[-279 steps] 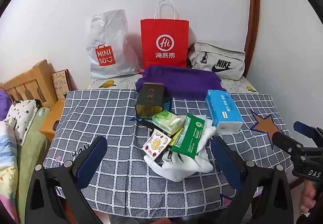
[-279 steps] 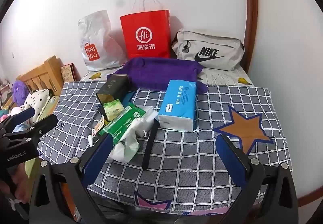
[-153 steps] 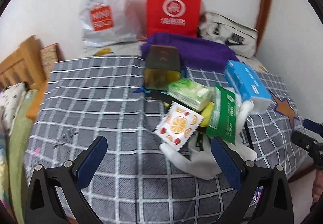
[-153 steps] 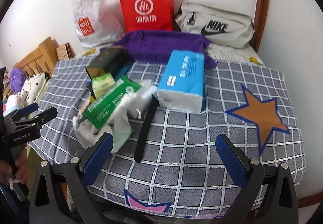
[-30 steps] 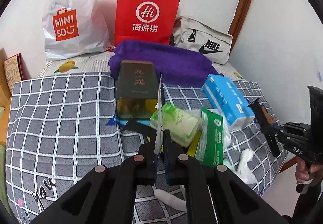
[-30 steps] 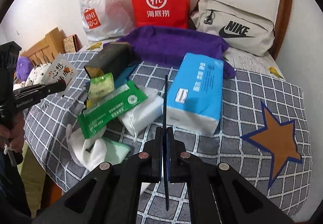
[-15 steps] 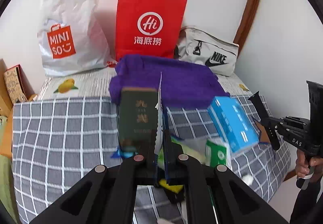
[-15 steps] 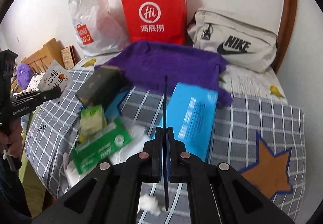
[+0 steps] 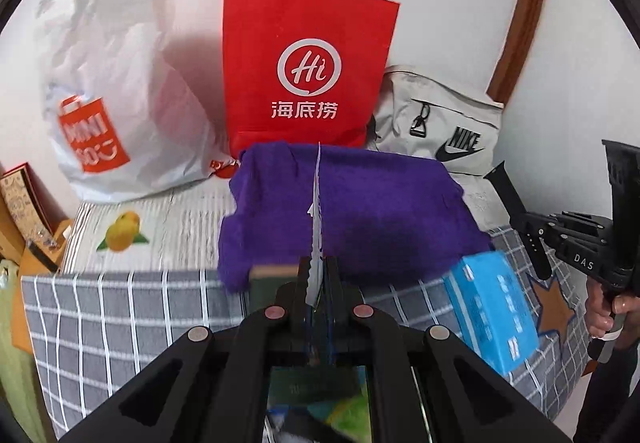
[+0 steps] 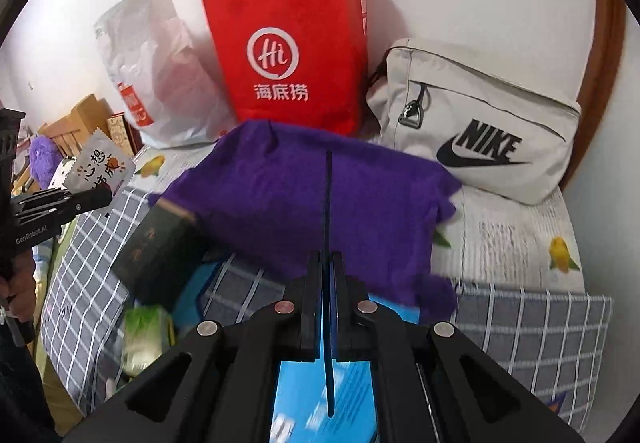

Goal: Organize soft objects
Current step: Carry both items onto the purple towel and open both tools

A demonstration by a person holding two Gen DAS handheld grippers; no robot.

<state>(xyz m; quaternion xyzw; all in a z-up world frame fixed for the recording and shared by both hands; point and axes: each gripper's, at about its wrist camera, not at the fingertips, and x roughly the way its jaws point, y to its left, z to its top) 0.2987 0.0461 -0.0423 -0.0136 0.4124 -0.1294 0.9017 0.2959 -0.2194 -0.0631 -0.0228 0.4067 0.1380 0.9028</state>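
Note:
My left gripper (image 9: 318,283) is shut on a flat white sachet (image 9: 317,219), seen edge-on; its printed face shows in the right wrist view (image 10: 100,167). My right gripper (image 10: 329,275) is shut on a thin black strap (image 10: 329,211), also seen from the left wrist view (image 9: 516,211). Both are raised above the checked bed. A purple towel (image 9: 380,211) lies ahead. A blue tissue pack (image 9: 492,307), a green tissue pack (image 10: 146,331) and a dark tin (image 10: 156,255) lie below.
A red paper bag (image 9: 308,75), a white MINISO plastic bag (image 9: 116,95) and a grey Nike bag (image 9: 444,127) stand against the wall behind the towel. A wooden headboard (image 10: 76,123) is at the left. The checked blanket (image 9: 120,315) covers the bed.
Both grippers, once open over the pile, have shut on the sachet and the strap, lifted them, and moved forward toward the purple towel and the bags.

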